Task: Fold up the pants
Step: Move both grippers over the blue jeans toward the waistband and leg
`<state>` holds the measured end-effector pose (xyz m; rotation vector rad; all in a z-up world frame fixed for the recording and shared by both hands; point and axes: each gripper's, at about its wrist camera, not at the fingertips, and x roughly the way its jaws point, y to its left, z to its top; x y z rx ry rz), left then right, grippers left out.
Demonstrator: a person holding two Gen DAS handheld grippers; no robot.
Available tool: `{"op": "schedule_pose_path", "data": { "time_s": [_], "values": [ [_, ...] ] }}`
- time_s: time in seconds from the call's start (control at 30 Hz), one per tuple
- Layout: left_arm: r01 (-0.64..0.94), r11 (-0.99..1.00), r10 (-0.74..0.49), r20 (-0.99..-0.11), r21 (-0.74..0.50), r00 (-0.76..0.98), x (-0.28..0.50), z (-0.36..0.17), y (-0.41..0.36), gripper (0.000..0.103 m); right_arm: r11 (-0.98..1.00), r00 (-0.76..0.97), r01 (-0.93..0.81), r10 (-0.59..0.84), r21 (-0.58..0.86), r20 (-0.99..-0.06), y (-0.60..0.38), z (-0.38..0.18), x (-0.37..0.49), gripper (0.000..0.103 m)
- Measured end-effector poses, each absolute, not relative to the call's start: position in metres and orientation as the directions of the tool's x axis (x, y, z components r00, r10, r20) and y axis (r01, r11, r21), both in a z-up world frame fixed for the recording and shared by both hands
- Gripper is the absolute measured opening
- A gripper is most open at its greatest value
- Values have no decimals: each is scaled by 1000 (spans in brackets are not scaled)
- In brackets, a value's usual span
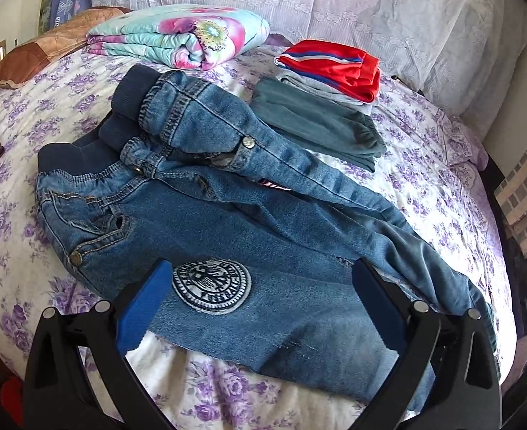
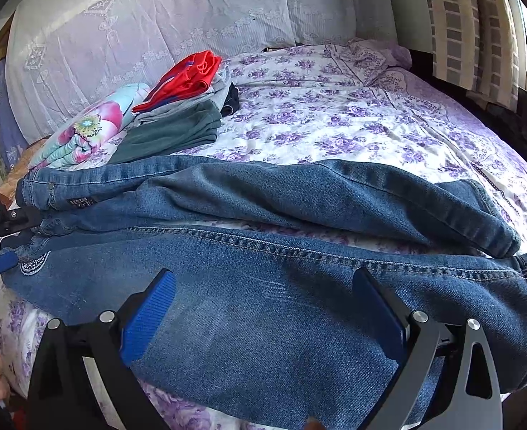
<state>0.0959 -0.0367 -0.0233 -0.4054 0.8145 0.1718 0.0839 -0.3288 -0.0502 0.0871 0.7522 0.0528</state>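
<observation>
The left gripper (image 1: 260, 299) hangs with its blue fingers spread wide, gripping nothing, over the thigh of the jeans (image 1: 227, 222). A round printed emblem (image 1: 211, 286) sits on the denim between the fingers, nearer the left one. The right gripper (image 2: 261, 304) is likewise spread wide over the near leg, lower down toward the hem. The jeans lie flat on the floral bedsheet (image 2: 335, 125), legs side by side, waistband to the left. Past the jeans, beyond the left gripper's fingertips, lies a folded teal garment (image 1: 317, 122), touching a small stack topped by a red striped piece (image 1: 335, 68). Left of those rests a folded flowered blanket (image 1: 181, 36), with lace-covered pillows (image 1: 371, 3) behind everything.
</observation>
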Motion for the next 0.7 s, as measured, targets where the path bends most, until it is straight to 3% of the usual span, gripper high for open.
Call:
{"op": "schedule_pose_path", "data": {
  "time_s": [0.4, 0.7],
  "values": [
    [-242, 934, -23, -722, -262, 692, 88, -15, -45, 98, 997, 732, -22, 66, 73, -678, -323, -51, 80, 100],
    [-191, 968, 7, -738, -165, 675, 75, -13, -38, 98, 998, 736, 27, -62, -62, -674, -312, -53, 78, 100]
  ]
}}
